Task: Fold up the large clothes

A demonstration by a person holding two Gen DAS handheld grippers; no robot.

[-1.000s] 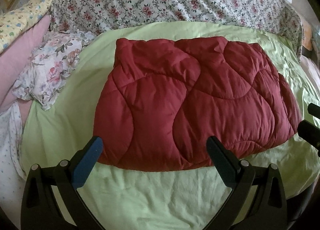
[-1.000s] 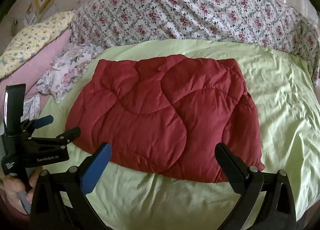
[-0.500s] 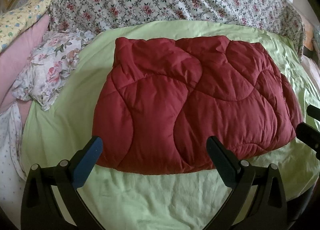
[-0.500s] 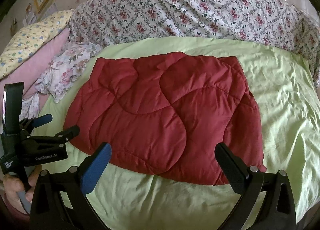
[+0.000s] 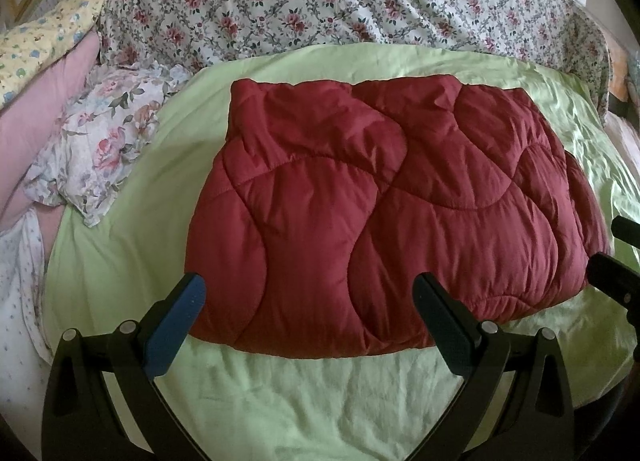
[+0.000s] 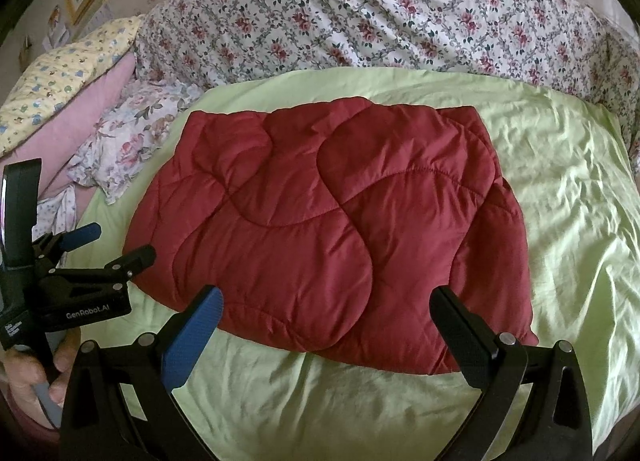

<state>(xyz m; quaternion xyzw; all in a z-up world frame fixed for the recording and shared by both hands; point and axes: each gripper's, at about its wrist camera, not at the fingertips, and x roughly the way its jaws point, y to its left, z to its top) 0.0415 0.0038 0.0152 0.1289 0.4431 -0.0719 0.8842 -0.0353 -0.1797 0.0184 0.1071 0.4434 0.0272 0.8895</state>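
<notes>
A dark red quilted garment (image 5: 384, 213) lies folded into a thick rectangle on the light green bed sheet (image 5: 320, 401); it also shows in the right wrist view (image 6: 332, 229). My left gripper (image 5: 310, 301) is open and empty, hovering just above the garment's near edge. My right gripper (image 6: 328, 313) is open and empty, over the near edge further right. The left gripper also shows in the right wrist view (image 6: 104, 245), held in a hand at the garment's left corner.
A floral duvet (image 5: 340, 1) is heaped at the back. A crumpled floral cloth (image 5: 104, 141), a pink pillow (image 5: 44, 109) and a yellow patterned pillow (image 6: 60, 77) lie at the left. The green sheet (image 6: 560, 201) extends right of the garment.
Both grippers have moved slightly closer to and lower over the garment's near edge. The garment itself has not moved.
</notes>
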